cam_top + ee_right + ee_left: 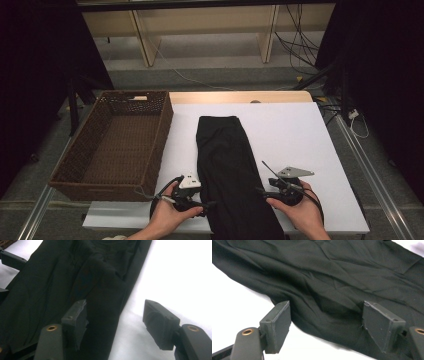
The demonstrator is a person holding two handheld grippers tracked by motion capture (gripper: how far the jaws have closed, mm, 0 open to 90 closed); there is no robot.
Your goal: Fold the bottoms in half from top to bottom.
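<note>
The black garment [227, 170], folded lengthwise on the white board [300, 135] beside the basket [115, 145], is judged light, limp and slippery; with the left gripper [207, 204] and right gripper [261, 191] open astride its near side edges, pinch there.

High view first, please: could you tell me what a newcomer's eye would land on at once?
The long black folded cloth lying lengthwise down the middle of the white board stands out first. Left of the board sits a brown woven wicker basket. At the near end of the cloth, the left tongs and right tongs flank it, jaws apart.
</note>
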